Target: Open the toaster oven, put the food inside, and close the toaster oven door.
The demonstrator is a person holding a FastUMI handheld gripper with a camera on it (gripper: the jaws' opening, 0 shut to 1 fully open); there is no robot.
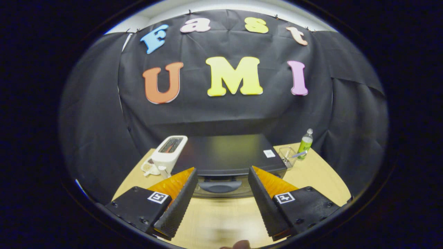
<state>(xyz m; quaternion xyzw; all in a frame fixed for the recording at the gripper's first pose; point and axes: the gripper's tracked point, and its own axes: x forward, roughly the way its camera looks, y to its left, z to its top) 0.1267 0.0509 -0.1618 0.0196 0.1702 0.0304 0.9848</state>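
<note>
The gripper (223, 173) hangs with fingers spread wide, grasping nothing. The toaster oven (226, 155) sits on the table (322, 176) just ahead, its door handle (220, 186) between the fingertips.

The claw (223, 180) hangs level with its two fingers (180, 202) spread wide apart, gripping nothing.
</note>
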